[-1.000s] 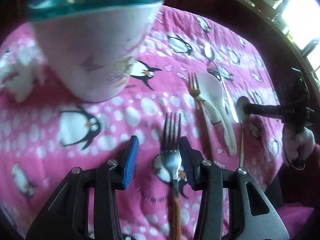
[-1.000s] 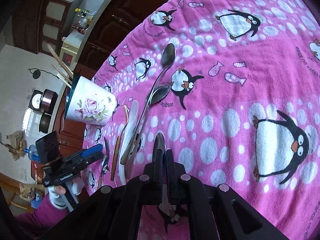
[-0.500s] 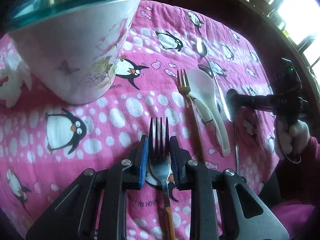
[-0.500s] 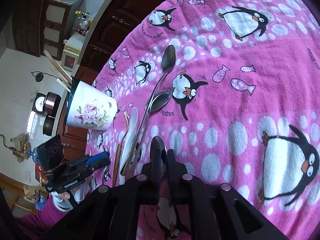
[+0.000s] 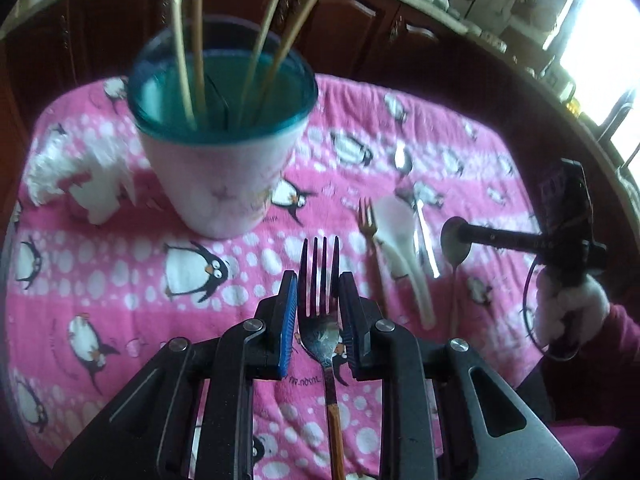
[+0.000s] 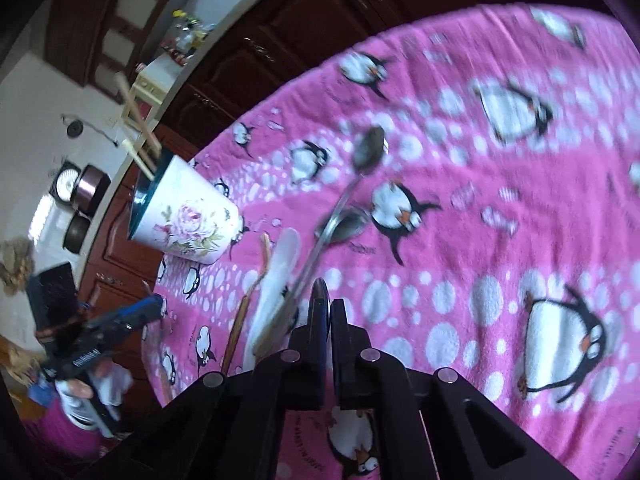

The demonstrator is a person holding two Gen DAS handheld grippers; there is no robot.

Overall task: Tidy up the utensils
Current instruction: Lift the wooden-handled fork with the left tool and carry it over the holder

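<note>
While the left gripper [image 5: 318, 304] is pinching a fork [image 5: 320, 280] and the right gripper [image 6: 329, 312] is pinching a spoon [image 6: 320, 292], both are awaiting carrying to the cup [image 5: 224, 152] at eleven o'clock, over its rim.

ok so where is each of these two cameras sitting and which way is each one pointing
Left wrist view: sits on the left tool, looking forward and down along its fingers at the fork they clamp, the cup beyond; the right tool and a gloved hand show at the right edge.
Right wrist view: sits on the right tool, shut on a spoon, facing down across the pink penguin cloth; the left tool shows at the left edge.
Shared: cup, cloth, white spoon, each other's tool.
</note>
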